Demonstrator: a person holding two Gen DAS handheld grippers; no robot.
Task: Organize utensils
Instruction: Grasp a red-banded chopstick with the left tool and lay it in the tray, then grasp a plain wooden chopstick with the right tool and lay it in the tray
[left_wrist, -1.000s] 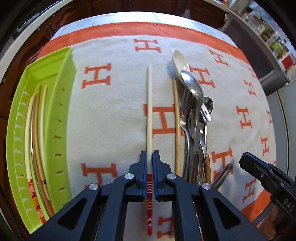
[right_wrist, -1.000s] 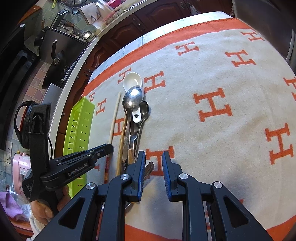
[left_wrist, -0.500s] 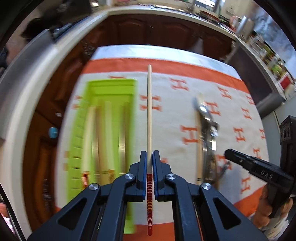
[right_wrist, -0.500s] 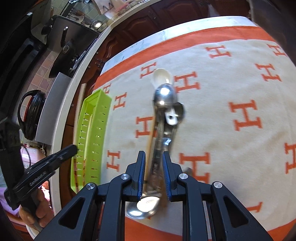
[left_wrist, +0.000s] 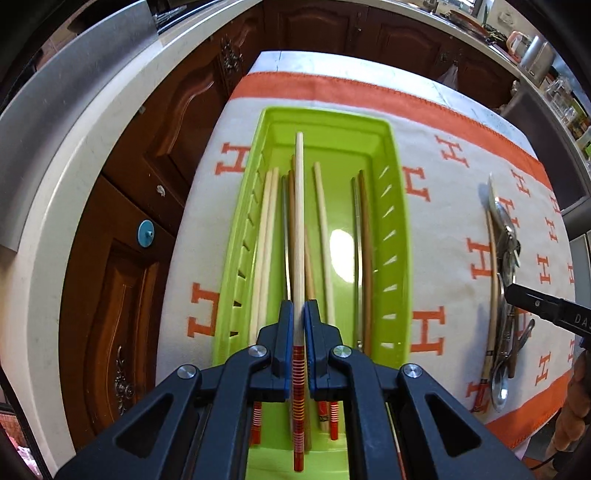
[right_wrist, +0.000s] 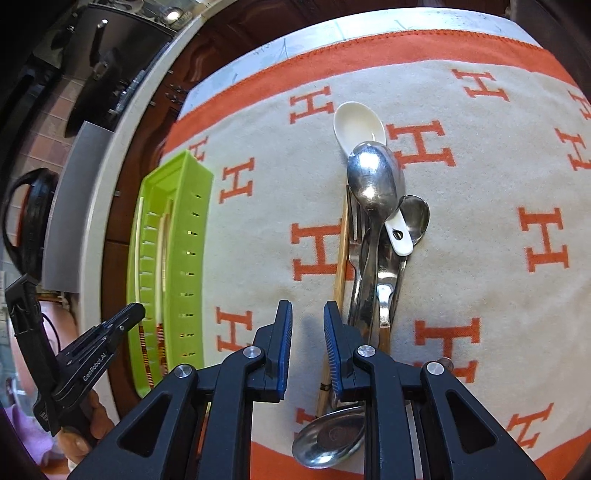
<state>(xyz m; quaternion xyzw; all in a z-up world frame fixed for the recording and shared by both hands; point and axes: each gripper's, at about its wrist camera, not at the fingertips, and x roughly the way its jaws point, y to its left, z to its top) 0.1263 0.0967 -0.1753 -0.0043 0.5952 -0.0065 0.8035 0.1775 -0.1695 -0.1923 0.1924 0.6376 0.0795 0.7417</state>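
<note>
Utensils lie in two groups on a cream blanket (right_wrist: 258, 221) patterned with orange H letters and edged in orange, which covers the table. At the blanket's left side sits a lime-green plastic tray (left_wrist: 400, 236) with slotted walls, long and narrow, holding several chopsticks (left_wrist: 267, 236) laid lengthwise: pale ones with red-striped ends, brown ones and thin metal ones. Well apart from it, toward the right of the blanket, is a pile of cutlery (right_wrist: 373, 266): a white ceramic spoon (right_wrist: 358, 123) at the far end, a large steel spoon (right_wrist: 373, 177) overlapping it, a fork (right_wrist: 354, 229) and smaller steel spoons beneath, another steel spoon bowl (right_wrist: 328, 439) at the near end, and a light wooden chopstick (right_wrist: 341, 251) lying along the pile's left edge. The left gripper (left_wrist: 299, 321) is above the tray, its blue-padded jaws clamped on a pale chopstick with a red-and-yellow striped end (left_wrist: 299, 221), which points along the tray's length over the other chopsticks; whether it touches them cannot be told. The right gripper (right_wrist: 308, 321) is over bare blanket just left of the cutlery pile, its jaws a little apart with nothing between them; the right jaw is close to the pile. A hand (right_wrist: 88, 428) grips the left gripper's handle.
</note>
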